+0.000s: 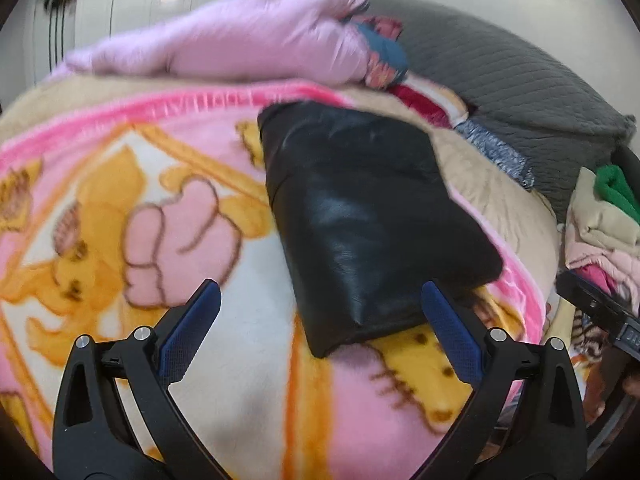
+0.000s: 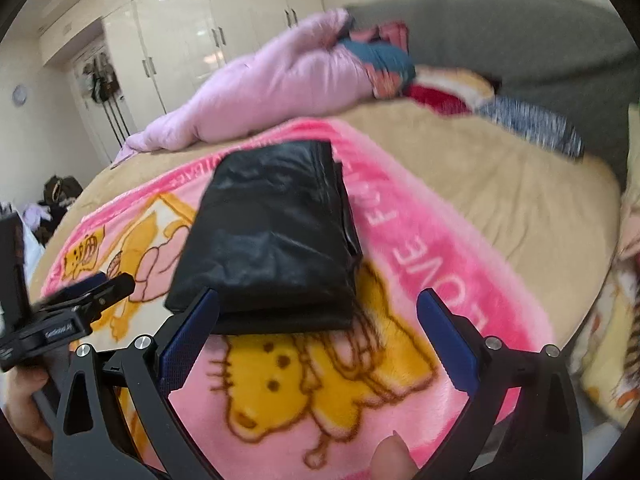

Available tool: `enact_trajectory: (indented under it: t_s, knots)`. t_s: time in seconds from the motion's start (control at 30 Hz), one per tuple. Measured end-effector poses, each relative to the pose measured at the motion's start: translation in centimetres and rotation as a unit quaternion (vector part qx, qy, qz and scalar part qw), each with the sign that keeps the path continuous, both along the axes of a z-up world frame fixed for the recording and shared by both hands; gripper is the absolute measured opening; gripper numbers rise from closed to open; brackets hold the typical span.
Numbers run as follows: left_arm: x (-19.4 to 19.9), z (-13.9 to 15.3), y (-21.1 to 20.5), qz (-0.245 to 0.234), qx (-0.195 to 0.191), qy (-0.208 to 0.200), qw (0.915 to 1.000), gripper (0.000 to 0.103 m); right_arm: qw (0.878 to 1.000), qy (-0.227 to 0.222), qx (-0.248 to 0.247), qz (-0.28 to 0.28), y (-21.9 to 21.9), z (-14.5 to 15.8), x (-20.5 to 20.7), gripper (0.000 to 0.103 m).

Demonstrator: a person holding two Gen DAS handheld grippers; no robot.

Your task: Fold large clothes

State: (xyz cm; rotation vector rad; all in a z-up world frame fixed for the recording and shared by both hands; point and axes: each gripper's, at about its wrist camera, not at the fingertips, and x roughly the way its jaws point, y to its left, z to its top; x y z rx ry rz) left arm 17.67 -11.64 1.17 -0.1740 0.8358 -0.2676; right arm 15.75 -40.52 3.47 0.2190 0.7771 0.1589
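- The black garment (image 1: 360,216) lies folded into a compact, thick rectangle on the pink cartoon blanket (image 1: 120,208) that covers the bed, a little toward the head end from both cameras.
- Left tongs (image 1: 320,304): spread wide, holding nothing; in the left wrist view the right-hand fingertip (image 1: 434,300) sits just in front of the bundle's near corner, and whether it touches is not clear.
- Right tongs (image 2: 318,308): also spread wide and empty; in the right wrist view the left-hand fingertip (image 2: 208,304) overlaps the near edge of the bundle, the other tip stands apart over the blanket.
- The surface is glossy with fine creases, which suggests a leather-like or coated fabric: probably slippery, fairly heavy for its size, and springy enough to open again if released carelessly.
- The stacked layers show along the near edge and the right side in the right wrist view; a single pinch on the top layer would likely peel the fold open.
- Best hold, in my judgement: slide one finger under the whole stack at a near corner and close across all layers, one tongs at each near corner.
- The folding itself looks finished or nearly so.
- A lilac quilt (image 2: 260,92) lies behind it, with a grey headboard (image 2: 500,36) beyond, well apart.
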Motion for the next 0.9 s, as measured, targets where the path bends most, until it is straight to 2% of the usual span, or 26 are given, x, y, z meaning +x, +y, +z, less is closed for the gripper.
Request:
enact_trajectory:
  t_s: [0.23, 0.3, 0.33, 0.37, 0.4, 0.43, 0.5, 0.6, 0.7, 0.73, 0.77, 0.8, 0.9]
  knots:
    - [6.0, -2.4, 0.0, -0.004, -0.064, 0.063, 0.9959, 0.094, 0.992, 0.069, 0.107, -0.015, -2.9, -3.2, 6.2, 0.098]
    - [7.2, -2.9, -0.3, -0.001, -0.067, 0.076, 0.9949, 0.094, 0.987, 0.1, 0.124, -0.013, -3.2, -4.5, 8.3, 0.083]
    - [7.4, -2.9, -0.4, -0.001, -0.064, 0.077, 0.995, 0.094, 0.985, 0.11, 0.129, -0.012, -3.3, -4.9, 9.0, 0.072]
    - [7.8, -3.0, -0.7, -0.007, -0.06, 0.077, 0.9952, 0.094, 0.983, 0.122, 0.138, -0.007, -3.3, -5.5, 9.6, 0.058]
    - [8.0, -3.1, -0.7, -0.009, -0.057, 0.079, 0.9953, 0.094, 0.98, 0.135, 0.149, 0.0, -3.2, -6.1, 10.0, 0.049]
    - [8.2, -3.2, -0.8, -0.013, -0.053, 0.08, 0.9953, 0.094, 0.975, 0.147, 0.167, 0.011, -2.9, -6.7, 10.3, 0.028]
    - [8.8, -3.3, -1.0, -0.021, -0.053, 0.081, 0.9951, 0.094, 0.973, 0.142, 0.18, 0.024, -2.2, -6.5, 9.8, 0.024]
    - [9.4, -4.1, -1.1, -0.025, -0.059, 0.086, 0.9943, 0.094, 0.976, 0.138, 0.167, 0.035, -0.9, -6.5, 8.6, 0.024]
    - [9.8, -5.0, -1.3, -0.037, -0.073, 0.099, 0.9917, 0.094, 0.987, 0.134, 0.084, 0.043, 0.4, -7.4, 8.4, 0.03]
    - [9.8, -4.9, -1.3, -0.038, -0.072, 0.096, 0.9921, 0.094, 0.988, 0.132, 0.071, 0.043, 0.4, -7.5, 8.4, 0.048]
    - [9.9, -4.7, -1.0, -0.042, -0.07, 0.089, 0.9927, 0.094, 0.99, 0.127, 0.057, 0.035, 0.1, -7.1, 8.4, 0.08]
    - [10.0, -4.5, -0.8, -0.045, -0.072, 0.088, 0.9925, 0.094, 0.991, 0.119, 0.045, 0.026, -0.2, -6.5, 8.5, 0.088]
    - [10.6, -4.4, 0.0, -0.052, -0.081, 0.093, 0.991, 0.094, 0.99, 0.087, 0.097, 0.047, -1.4, -4.8, 9.0, 0.09]
